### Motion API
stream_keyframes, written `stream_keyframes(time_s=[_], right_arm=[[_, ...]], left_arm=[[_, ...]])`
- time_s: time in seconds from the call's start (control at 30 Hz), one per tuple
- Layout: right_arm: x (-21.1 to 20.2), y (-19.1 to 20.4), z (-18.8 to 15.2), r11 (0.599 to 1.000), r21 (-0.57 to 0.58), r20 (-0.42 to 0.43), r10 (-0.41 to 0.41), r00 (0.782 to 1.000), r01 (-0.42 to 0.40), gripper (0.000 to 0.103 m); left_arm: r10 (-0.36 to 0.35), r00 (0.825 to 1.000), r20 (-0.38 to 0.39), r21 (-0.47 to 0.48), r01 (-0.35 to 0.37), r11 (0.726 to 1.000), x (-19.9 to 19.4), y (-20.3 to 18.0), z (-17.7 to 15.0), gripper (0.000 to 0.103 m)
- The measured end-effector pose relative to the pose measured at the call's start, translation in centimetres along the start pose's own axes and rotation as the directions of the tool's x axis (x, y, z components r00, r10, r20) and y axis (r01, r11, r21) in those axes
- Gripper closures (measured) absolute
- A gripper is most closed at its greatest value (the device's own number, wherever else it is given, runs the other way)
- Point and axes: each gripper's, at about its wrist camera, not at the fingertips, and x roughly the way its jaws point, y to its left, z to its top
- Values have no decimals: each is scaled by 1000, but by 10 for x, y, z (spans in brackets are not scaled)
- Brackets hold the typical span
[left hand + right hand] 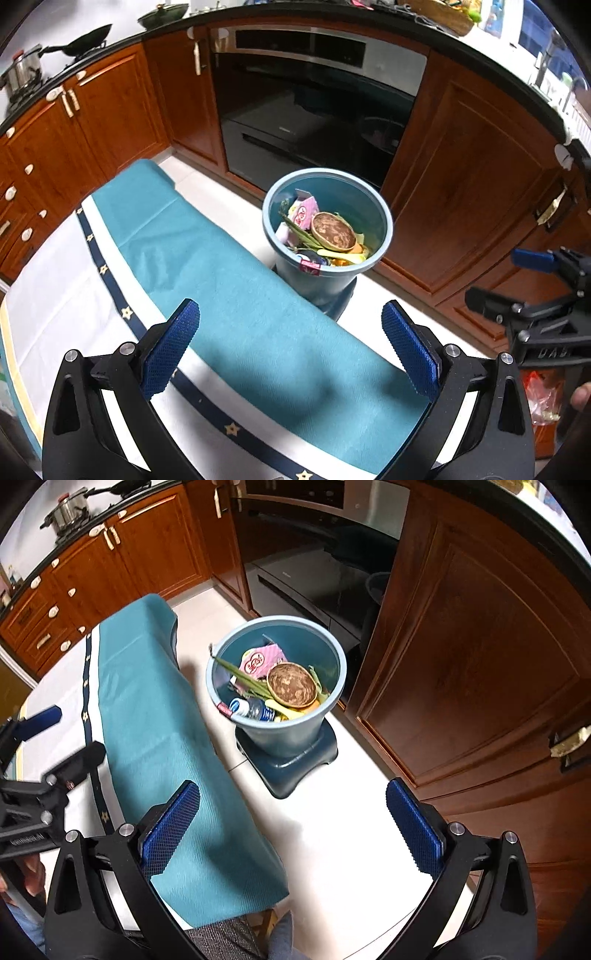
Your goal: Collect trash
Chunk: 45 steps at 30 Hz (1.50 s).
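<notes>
A blue-grey trash bin (373, 206) (295, 734) stands on a dark stool (291, 771) on the floor beside the table. It holds a brown coconut shell (333, 232) (291, 686), a pink packet (258, 662), a plastic bottle (251, 708), green stalks and yellow peel. My left gripper (291, 350) is open and empty above the teal cloth (229, 280). My right gripper (293, 830) is open and empty above the table's edge and the floor. The right gripper also shows at the right of the left wrist view (495, 280), and the left gripper at the left of the right wrist view (70, 734).
The table carries a white cloth with a navy star band (107, 273) under the teal runner (159, 716). Wooden cabinets (461, 184) and a built-in oven (314, 110) stand behind the bin. Pots sit on the counter (22, 70). A red bag (543, 398) lies low right.
</notes>
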Motion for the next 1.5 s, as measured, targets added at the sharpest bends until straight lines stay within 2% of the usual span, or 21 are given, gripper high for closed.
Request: stream_keyframes(time_s=[0.17, 0.53, 1.3, 1.5], right_arm=[[-1, 8, -12, 999, -35, -1, -27, 1000, 27, 6], [15, 2, -22, 1000, -21, -39, -20, 999, 20, 6], [35, 4, -21, 1000, -28, -71, -15, 997, 13, 6], [38, 7, -22, 999, -32, -75, -18, 997, 16, 6]], left_arm=[[29, 1000, -3, 2, -29, 1000, -1, -2, -9, 4], [46, 998, -41, 37, -45, 998, 16, -12, -17, 4], [73, 995, -67, 57, -69, 996, 30, -14, -20, 4], [56, 996, -73, 51, -52, 997, 30, -13, -21, 4]])
